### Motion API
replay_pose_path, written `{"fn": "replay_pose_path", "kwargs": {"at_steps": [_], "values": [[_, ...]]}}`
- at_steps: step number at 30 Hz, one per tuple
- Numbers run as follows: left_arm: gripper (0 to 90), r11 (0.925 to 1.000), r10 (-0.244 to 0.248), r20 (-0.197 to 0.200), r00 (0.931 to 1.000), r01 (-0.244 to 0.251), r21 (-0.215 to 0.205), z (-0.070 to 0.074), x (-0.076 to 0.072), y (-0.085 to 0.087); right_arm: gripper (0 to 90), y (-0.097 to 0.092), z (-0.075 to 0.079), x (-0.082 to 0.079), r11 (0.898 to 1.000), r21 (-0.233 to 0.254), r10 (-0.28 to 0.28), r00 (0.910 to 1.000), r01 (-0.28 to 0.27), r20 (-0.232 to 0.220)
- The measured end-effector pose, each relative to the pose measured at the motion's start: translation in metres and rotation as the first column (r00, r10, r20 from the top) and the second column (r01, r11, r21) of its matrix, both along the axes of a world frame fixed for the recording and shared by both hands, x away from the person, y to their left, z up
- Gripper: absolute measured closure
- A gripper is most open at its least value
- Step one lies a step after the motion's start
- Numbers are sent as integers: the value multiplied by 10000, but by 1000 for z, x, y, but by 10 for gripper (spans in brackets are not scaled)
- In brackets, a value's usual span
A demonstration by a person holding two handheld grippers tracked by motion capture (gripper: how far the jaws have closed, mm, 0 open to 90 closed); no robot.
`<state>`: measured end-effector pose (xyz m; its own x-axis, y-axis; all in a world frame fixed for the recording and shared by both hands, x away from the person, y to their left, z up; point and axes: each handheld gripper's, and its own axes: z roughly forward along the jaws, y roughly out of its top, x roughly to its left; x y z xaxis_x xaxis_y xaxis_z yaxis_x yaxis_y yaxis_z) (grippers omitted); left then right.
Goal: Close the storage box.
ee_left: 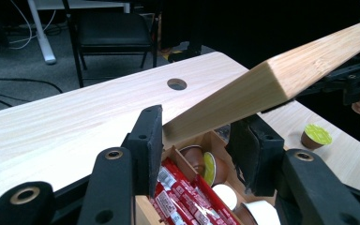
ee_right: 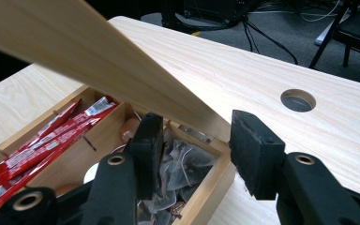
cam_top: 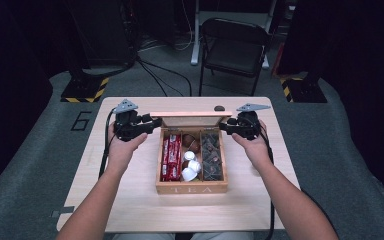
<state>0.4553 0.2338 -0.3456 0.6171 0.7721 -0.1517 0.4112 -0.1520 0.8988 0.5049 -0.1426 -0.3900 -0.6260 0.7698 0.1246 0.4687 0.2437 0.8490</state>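
Wooden tea box (cam_top: 191,188), lettered TEA on its near wall, stands at the middle of the light wooden table (cam_top: 130,200). Lid (cam_top: 190,120): bamboo-coloured, raised open and tilted at the box's far edge. Left gripper (cam_top: 156,122): held in the left hand (cam_top: 122,147) just left of the box's far corner, jaws pointed at the lid's left end; in the left gripper view the lid's end (ee_left: 262,89) sits between the two black pads, close to both, though whether they press on it cannot be told. Right gripper (cam_top: 223,125): held in the right hand (cam_top: 250,145) just right of the box's far corner, jaws pointed at the lid's right end; in the right gripper view the lid's corner (ee_right: 201,124) lies in the gap, the pads stand clear of it on both sides, jaws moderately apart. Contents of box, three compartments: left, red sachets (cam_top: 171,156) laid lengthwise; middle, brown and white coffee capsules (cam_top: 190,162); right, dark-wrapped tea bags (cam_top: 211,156). Loose green-topped capsule (ee_left: 316,136) rests on the table right of the box, apart from it. Round hole (cam_top: 219,108) in the tabletop lies beyond the box. Black folding chair (cam_top: 235,47) stands on the grey floor well beyond the table's far edge. Cables trail from both grippers toward the person.
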Motion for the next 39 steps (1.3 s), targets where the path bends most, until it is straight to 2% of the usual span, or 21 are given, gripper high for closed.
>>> {"fn": "replay_pose_path", "kwargs": {"at_steps": [7,13,19,23,28,35,39], "values": [[547,9999,13,-62,10000,-14,-127,-4,-6,0,547,-5,6,-14,9999,-65,131,9998,-130,161],[549,9998,-38,-41,10000,39,170,-4,-9,0,547,-8,10,-26,9996,53,288,9992,-290,273],[547,9997,-79,-126,9999,82,213,-8,-15,0,547,-11,17,-40,9992,99,384,9987,-388,323],[546,9994,-159,-168,9997,164,299,-12,-21,0,543,-12,20,-48,9988,11,479,9984,-480,314],[542,9988,-267,-225,9994,276,399,-17,-29,0,536,-14,23,-61,9980,-77,631,9967,-628,518],[539,9977,-448,-368,9983,466,495,-29,-41,2,531,-15,23,-78,9967,-24,810,9949,-810,597],[540,9973,-549,-409,9977,568,472,-37,-47,3,525,-14,18,-89,9958,19,916,9936,-920,663]]}}
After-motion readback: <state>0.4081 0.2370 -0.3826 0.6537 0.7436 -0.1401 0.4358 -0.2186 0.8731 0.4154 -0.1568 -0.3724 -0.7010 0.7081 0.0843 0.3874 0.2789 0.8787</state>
